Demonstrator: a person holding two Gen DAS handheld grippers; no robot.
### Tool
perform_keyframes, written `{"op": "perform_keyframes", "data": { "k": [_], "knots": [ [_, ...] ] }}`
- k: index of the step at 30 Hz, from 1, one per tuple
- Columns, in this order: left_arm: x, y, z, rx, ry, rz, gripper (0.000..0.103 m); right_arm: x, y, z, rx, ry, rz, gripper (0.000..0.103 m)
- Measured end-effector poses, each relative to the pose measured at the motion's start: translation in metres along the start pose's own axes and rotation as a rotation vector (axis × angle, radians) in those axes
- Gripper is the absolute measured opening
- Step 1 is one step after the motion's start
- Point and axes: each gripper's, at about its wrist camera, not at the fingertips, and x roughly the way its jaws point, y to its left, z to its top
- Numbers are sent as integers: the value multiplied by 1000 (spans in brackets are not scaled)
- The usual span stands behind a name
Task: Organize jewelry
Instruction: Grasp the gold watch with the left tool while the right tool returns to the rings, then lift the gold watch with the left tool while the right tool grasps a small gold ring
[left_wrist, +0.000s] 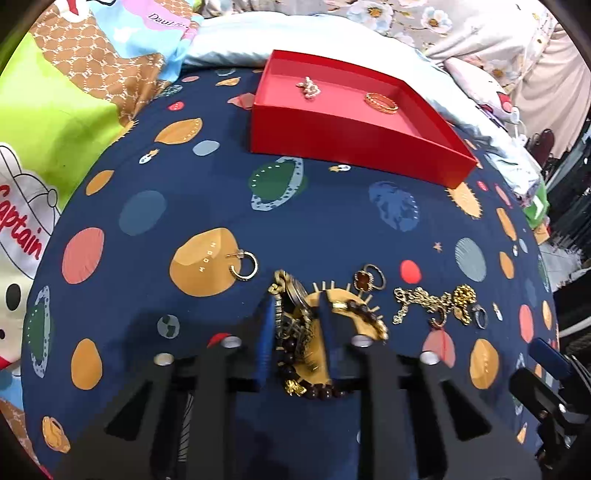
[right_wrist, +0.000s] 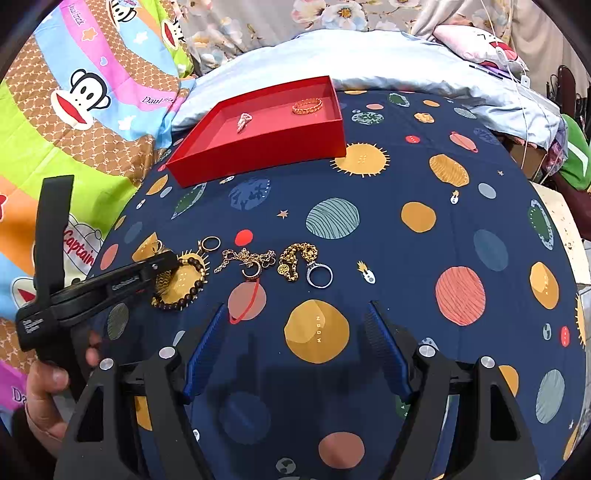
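The left gripper (left_wrist: 297, 328) is pressed down on the navy planet-print cloth (left_wrist: 332, 229), its blue pads (left_wrist: 267, 332) drawn close around a dark beaded bracelet (left_wrist: 291, 354) tangled with a gold chain (left_wrist: 280, 291) (both run between the jaws). The right gripper (right_wrist: 295, 347) hovers with jaws wide apart and nothing between them. A hand (right_wrist: 44, 391) grips the left tool's handle.

Loose pieces lie in a row on the cloth: a gold hoop earring (left_wrist: 245, 266), a clover ring (left_wrist: 369, 280), a gold link chain (right_wrist: 245, 258), a second gold chain (right_wrist: 297, 258) and a silver ring (right_wrist: 319, 276).

The red tray (left_wrist: 354, 144) sits farther back, holding a gold bangle (left_wrist: 381, 103) and a small pale ornament (left_wrist: 309, 88), well apart
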Motion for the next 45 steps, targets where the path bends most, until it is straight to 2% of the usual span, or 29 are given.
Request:
{"op": "perform_keyframes", "data": {
  "k": [4,13,21,24,28,32,40,45],
  "knots": [
    [-4,-1,-1,28,-14,-12,8,2,0,0,-1,3,0,73],
    [-33,3,-3,49,-66,-53,8,3,1,0,0,3,-1,73],
    [-69,21,1,33,-123,-42,8,8,13,5,-23,3,18,70],
    [-75,30,1,19,-132,-27,8,15,26,11,-54,0,40,62],
    [-76,36,-1,8,-129,-22,8,29,48,19,-101,9,71,40],
    [-72,40,-2,6,-118,-23,8,46,72,29,-153,20,102,25],
    [-62,46,-3,-3,-99,-25,8,80,93,44,-196,60,114,9],
    [-57,49,-1,-9,-91,-31,8,93,96,46,-202,79,105,9]
  ]
}}
